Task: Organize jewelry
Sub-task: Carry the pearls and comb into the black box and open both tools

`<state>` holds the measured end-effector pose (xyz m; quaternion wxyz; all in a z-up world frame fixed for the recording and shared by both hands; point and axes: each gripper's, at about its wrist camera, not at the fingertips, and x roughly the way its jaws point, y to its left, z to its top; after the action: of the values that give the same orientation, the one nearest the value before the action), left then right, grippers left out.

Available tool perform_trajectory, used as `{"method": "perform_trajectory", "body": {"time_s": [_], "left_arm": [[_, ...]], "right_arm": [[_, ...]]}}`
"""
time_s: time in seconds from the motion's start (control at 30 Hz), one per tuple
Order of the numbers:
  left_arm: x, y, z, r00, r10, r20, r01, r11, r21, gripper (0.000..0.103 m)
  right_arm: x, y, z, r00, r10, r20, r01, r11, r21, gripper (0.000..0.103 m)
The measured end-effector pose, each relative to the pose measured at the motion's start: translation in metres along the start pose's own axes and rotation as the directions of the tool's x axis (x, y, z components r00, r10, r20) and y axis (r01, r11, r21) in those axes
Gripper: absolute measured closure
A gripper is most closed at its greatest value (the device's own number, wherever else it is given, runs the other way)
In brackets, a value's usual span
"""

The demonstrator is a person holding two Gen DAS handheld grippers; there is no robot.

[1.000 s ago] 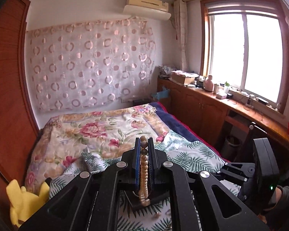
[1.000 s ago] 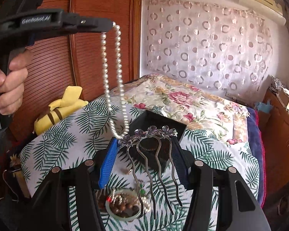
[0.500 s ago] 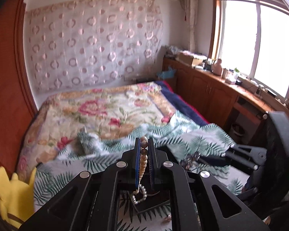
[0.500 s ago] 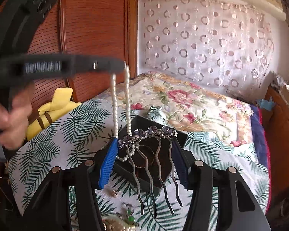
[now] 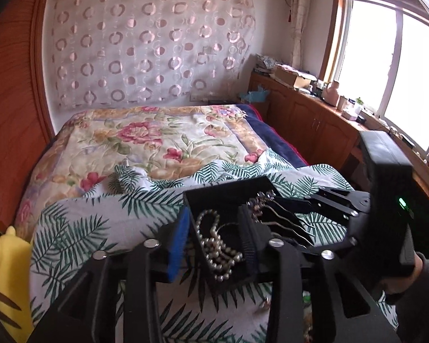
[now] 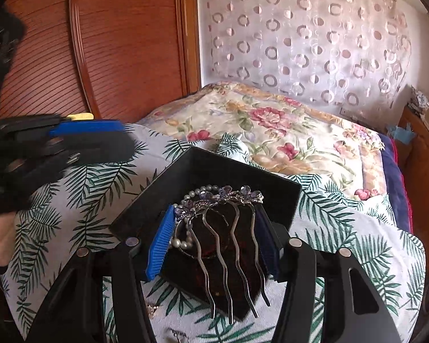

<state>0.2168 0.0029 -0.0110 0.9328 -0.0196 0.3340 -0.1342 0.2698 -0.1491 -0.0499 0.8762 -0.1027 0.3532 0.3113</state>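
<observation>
From the left wrist view, the left gripper (image 5: 214,237) hangs low over a black box (image 5: 228,194) that sits on the palm-leaf sheet (image 5: 100,217) of the bed. Its jaws are opening; the pearl necklace (image 5: 217,245) lies heaped inside the box between the blue pad and the dark one, and neither pad presses on it. Just to the right, the right gripper (image 5: 283,214) reaches in over the same box, carrying a metal hair comb (image 5: 274,211) whose wavy prongs run back toward the person's hand. A yellow plush toy (image 5: 3,271) sits at the bed's left edge, and a floral quilt (image 5: 146,143) covers the far half of the bed.

From the right wrist view, the right gripper (image 6: 214,237) is clamped at middling width on the hair comb (image 6: 223,228), its jewelled purple top pinched between the pads and its four prongs pointing back toward the camera. Directly beneath lies the black box (image 6: 214,165), corner toward us, with part of the pearl necklace (image 6: 183,240) showing inside by the blue pad. The left gripper (image 6: 94,140) is a blur at the left, above the sheet, beside the box.
</observation>
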Motion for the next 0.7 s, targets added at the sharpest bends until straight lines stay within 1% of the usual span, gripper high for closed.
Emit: {"method": "perform_trajectory", "body": {"time_s": [0.03, 0.07, 0.1, 0.13, 0.17, 0.2, 0.27, 0.33, 0.4, 0.43, 0.5, 0.7], "left_arm": [[-0.002, 0.002, -0.004, 1.0, 0.0, 0.002, 0.0, 1.0, 0.0, 0.06], [-0.005, 0.004, -0.009, 1.0, 0.002, 0.007, -0.002, 1.0, 0.003, 0.052], [-0.007, 0.004, -0.013, 1.0, 0.005, 0.014, -0.005, 1.0, 0.009, 0.045], [-0.009, 0.006, -0.019, 1.0, 0.016, 0.022, -0.016, 1.0, 0.019, 0.043], [-0.01, 0.006, -0.023, 0.999, 0.029, 0.024, -0.03, 0.999, 0.029, 0.038], [-0.012, 0.007, -0.027, 0.999, 0.043, 0.028, -0.044, 0.998, 0.039, 0.028], [-0.016, 0.007, -0.034, 0.998, 0.057, 0.042, -0.059, 0.997, 0.054, 0.021], [-0.019, 0.007, -0.04, 0.998, 0.052, 0.047, -0.055, 0.996, 0.063, 0.018], [-0.023, 0.008, -0.047, 0.997, 0.05, 0.056, -0.054, 0.997, 0.059, 0.011], [-0.025, 0.009, -0.051, 0.997, 0.048, 0.063, -0.051, 0.997, 0.057, 0.01], [-0.029, 0.01, -0.058, 0.997, 0.047, 0.065, -0.05, 0.997, 0.05, 0.008], [-0.039, 0.005, -0.079, 0.998, 0.038, 0.046, -0.04, 0.999, 0.037, 0.008]], "right_arm": [[0.003, 0.001, 0.0, 1.0, 0.001, -0.005, -0.001, 1.0, 0.0, 0.045], [0.006, 0.002, 0.0, 1.0, -0.001, -0.009, 0.001, 1.0, -0.002, 0.044], [0.009, 0.003, 0.0, 1.0, -0.005, -0.014, 0.005, 1.0, -0.004, 0.044], [0.012, 0.003, -0.001, 1.0, -0.008, -0.022, 0.008, 1.0, -0.004, 0.044], [0.014, 0.004, -0.001, 1.0, -0.01, -0.028, 0.01, 1.0, -0.003, 0.044], [0.015, 0.004, -0.001, 0.999, -0.011, -0.03, 0.011, 1.0, -0.001, 0.044], [0.018, 0.003, -0.002, 0.999, -0.012, -0.034, 0.012, 1.0, 0.007, 0.044], [0.019, 0.002, -0.002, 0.999, -0.01, -0.031, 0.01, 1.0, 0.011, 0.044], [0.017, 0.002, -0.003, 1.0, -0.012, -0.027, 0.013, 1.0, 0.014, 0.038], [0.014, 0.001, -0.003, 1.0, -0.011, -0.021, 0.011, 1.0, 0.019, 0.035], [0.007, -0.001, -0.004, 1.0, -0.007, -0.011, 0.007, 1.0, 0.026, 0.035], [-0.042, 0.001, -0.023, 0.999, 0.012, 0.046, -0.013, 0.999, 0.037, 0.035]]}}
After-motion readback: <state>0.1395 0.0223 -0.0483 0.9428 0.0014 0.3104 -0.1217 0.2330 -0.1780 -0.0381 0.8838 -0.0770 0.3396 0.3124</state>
